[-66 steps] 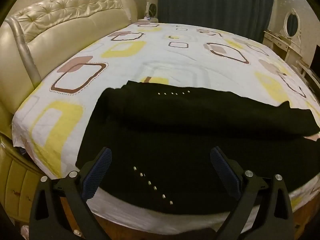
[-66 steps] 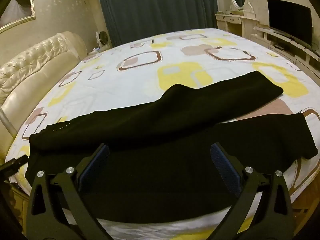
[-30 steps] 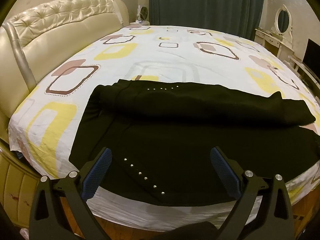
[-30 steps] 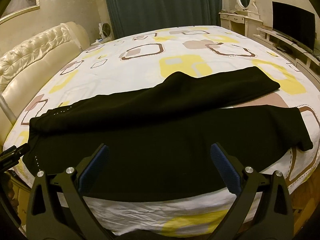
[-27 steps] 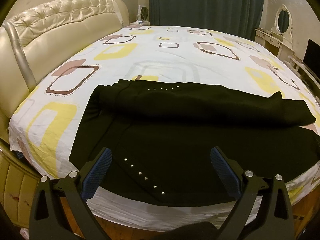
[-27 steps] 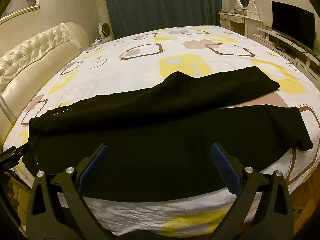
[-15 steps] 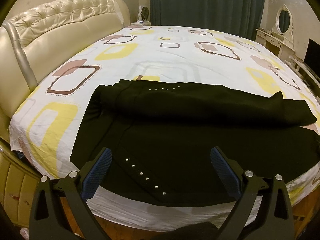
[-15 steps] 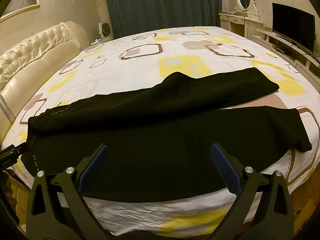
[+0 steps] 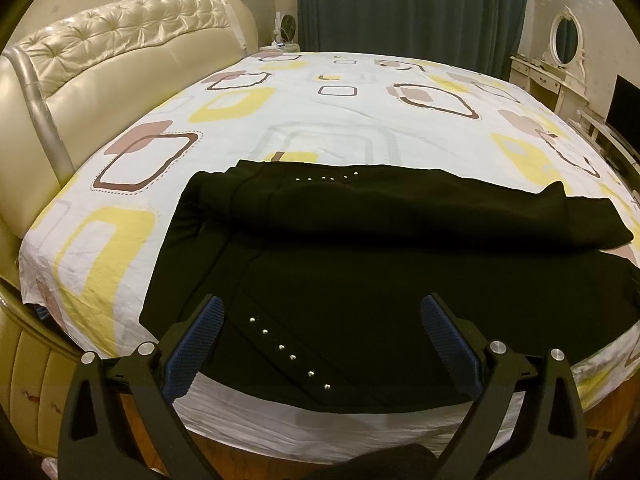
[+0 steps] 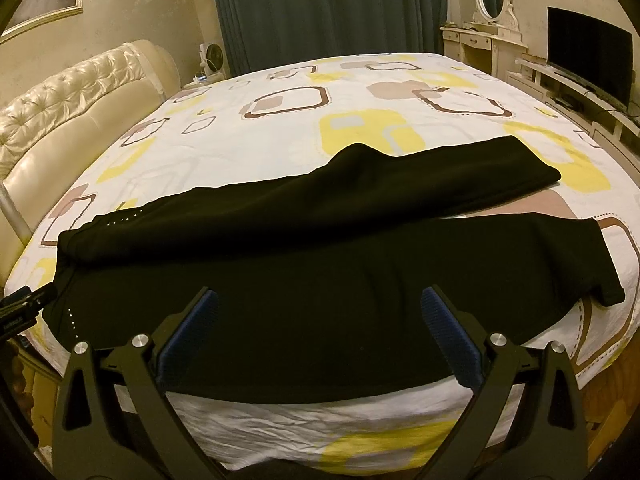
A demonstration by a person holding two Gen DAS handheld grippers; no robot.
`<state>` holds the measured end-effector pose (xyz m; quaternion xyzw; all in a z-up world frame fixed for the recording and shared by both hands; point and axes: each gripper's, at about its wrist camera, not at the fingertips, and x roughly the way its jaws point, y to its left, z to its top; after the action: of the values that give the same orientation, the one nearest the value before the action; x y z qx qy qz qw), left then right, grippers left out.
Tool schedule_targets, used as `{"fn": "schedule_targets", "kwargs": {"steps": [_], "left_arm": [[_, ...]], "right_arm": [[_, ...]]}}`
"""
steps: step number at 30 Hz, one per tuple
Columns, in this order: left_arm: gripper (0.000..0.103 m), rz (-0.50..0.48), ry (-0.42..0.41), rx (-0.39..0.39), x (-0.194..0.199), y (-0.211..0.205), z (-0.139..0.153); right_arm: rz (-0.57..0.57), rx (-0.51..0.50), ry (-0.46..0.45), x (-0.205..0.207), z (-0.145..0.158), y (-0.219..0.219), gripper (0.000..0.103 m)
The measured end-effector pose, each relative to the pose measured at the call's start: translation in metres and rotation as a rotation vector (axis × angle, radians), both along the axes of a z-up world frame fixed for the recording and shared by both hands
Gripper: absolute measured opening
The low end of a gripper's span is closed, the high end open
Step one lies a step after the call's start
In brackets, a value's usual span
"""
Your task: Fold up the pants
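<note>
A: Where are the pants [image 9: 360,280]?

B: Flat on the bed [image 9: 328,120], near its front edge. Black, waistband to the left, legs running right. Far leg lies on top of the near one by the waist, then splits off toward the cuffs w/ a strip of sheet showing between them.

A: Studs?

B: Two rows of small metal studs [image 9: 288,354] near the waist, one per leg.

A: Left tongs [image 9: 318,312]?

B: Spread wide, nothing between the blue pads [image 9: 196,340]. Held above the near leg's waist end, not touching the cloth afaict.

A: Right tongs [image 10: 318,308]?

B: Same, wide apart & empty, over the middle of the near leg.

A: Rest of the room?

B: Cream tufted headboard [image 9: 120,52] on the left, dark curtain [image 10: 328,4] behind the bed, TV [image 10: 588,52] on the right.
</note>
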<state>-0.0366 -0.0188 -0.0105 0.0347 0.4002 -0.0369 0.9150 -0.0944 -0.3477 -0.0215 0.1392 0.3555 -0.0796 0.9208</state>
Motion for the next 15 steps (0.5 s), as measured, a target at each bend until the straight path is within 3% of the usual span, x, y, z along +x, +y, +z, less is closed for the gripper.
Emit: {"fn": "schedule_targets", "kwargs": {"steps": [15], "left_arm": [[0.098,-0.007,0.006,0.001,-0.0005,-0.0006,0.0008]], "right_arm": [[0.015,0.008,0.016,0.0017,-0.0023,0.0016,0.101]]}}
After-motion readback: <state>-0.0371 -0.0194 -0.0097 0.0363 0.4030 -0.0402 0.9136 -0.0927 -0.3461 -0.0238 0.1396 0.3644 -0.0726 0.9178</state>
